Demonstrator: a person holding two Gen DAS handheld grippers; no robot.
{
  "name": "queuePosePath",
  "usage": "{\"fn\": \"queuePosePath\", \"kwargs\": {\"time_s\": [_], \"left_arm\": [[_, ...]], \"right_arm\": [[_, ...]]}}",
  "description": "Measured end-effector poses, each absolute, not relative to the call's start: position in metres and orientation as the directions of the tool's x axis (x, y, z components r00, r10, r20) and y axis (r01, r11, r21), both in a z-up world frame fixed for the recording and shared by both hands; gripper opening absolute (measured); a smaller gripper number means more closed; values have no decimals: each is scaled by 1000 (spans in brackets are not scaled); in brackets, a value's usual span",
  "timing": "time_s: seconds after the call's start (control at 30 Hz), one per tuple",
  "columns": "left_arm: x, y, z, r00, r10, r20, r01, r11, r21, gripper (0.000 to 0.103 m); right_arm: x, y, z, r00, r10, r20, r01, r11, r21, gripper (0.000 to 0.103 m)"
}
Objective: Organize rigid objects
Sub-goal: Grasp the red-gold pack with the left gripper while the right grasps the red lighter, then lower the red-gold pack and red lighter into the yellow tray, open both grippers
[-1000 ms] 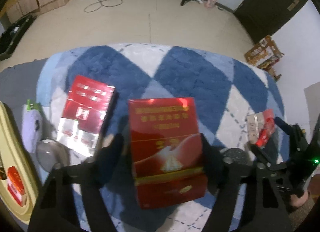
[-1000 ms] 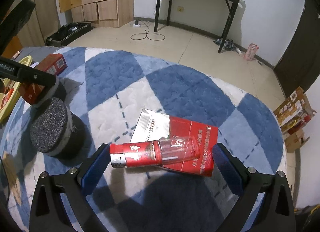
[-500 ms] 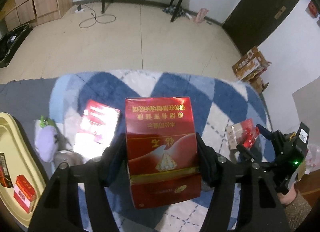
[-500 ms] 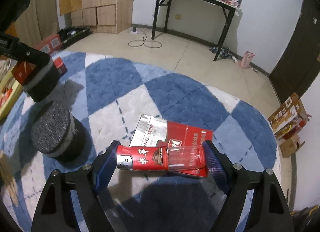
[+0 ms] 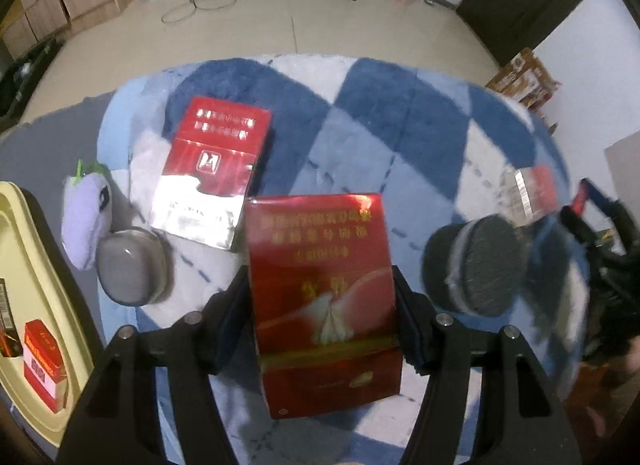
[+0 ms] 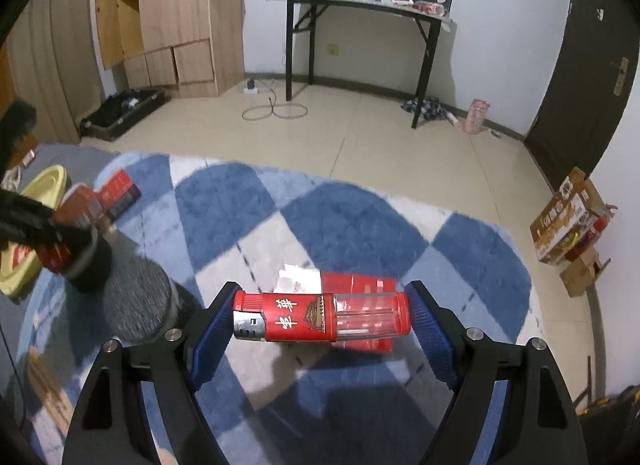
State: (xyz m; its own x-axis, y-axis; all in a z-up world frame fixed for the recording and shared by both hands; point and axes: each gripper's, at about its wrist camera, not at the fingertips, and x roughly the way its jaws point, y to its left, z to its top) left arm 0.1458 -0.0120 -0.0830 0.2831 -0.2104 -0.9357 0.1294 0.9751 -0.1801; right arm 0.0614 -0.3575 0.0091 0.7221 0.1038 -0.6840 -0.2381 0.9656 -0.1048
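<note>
- Left tongs [image 5: 322, 301] are clamped on a red cigarette carton [image 5: 324, 297], held clear above the blue-and-white rug [image 5: 400, 113].
- Right tongs [image 6: 320, 315], which have just been closing, grip a red lighter [image 6: 320, 317] end to end.
- Next, probably: carry both to the yellow tray [image 5: 24, 265] at left.
- In the way: a grey round tin [image 5: 130, 267], a purple plush [image 5: 86, 221] and a second carton [image 5: 212, 173].

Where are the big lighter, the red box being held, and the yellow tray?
Lighter [image 6: 322, 317]: right wrist view, on its red label.
Red box [image 5: 324, 297]: left wrist view, middle of its front face.
Yellow tray [image 5: 24, 249]: left wrist view, bare inner floor.
</note>
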Motion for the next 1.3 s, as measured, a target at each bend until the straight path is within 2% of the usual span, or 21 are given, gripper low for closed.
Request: {"fn": "queuePosePath", "kwargs": {"time_s": [0.2, 0.27, 0.33, 0.4, 0.43, 0.53, 0.7, 0.83, 0.93, 1.03, 1.1, 1.2, 1.3], "left_arm": [[147, -14, -67, 292, -244, -925, 143, 967, -210, 69], [149, -12, -58, 312, -247, -918, 143, 967, -212, 74], [152, -11, -57, 320, -242, -916, 144, 968, -205, 74], [157, -14, -67, 287, -222, -932, 139, 972, -189, 70], [159, -15, -73, 268, -223, -937, 140, 971, -192, 58], [154, -13, -73, 281, -221, -934, 148, 971, -185, 58], [149, 16, -34, 333, -316, -888, 124, 949, -291, 58], [128, 88, 8, 402, -390, -829, 75, 916, -394, 58], [93, 182, 21, 486, -295, -823, -50, 930, -364, 58], [62, 265, 4, 482, -160, -861, -210, 933, -291, 58], [46, 310, -17, 440, -113, -891, -308, 913, -268, 58], [34, 349, -46, 394, -69, -917, -392, 889, -235, 58], [39, 363, -66, 381, -95, -920, -414, 872, -261, 58]], "right_arm": [[58, -361, 1, 706, 95, -702, -246, 962, -117, 82], [58, -361, 2, 707, 93, -701, -253, 959, -128, 82], [58, -363, 3, 709, 98, -699, -253, 960, -123, 82], [57, -365, 4, 711, 106, -695, -251, 962, -109, 82], [56, -365, 4, 710, 108, -696, -251, 962, -107, 82], [54, -364, 3, 709, 111, -697, -257, 960, -109, 82], [51, -360, 9, 718, 114, -687, -263, 958, -116, 82], [47, -341, 30, 735, 156, -660, -304, 946, -114, 82], [39, -306, 54, 745, 223, -628, -369, 923, -110, 82], [30, -248, 78, 731, 333, -595, -476, 874, -96, 82], [29, -212, 83, 700, 386, -601, -532, 843, -78, 82], [24, -140, 85, 641, 460, -614, -634, 769, -85, 82], [7, -66, 75, 579, 516, -631, -724, 681, -107, 82]]}}
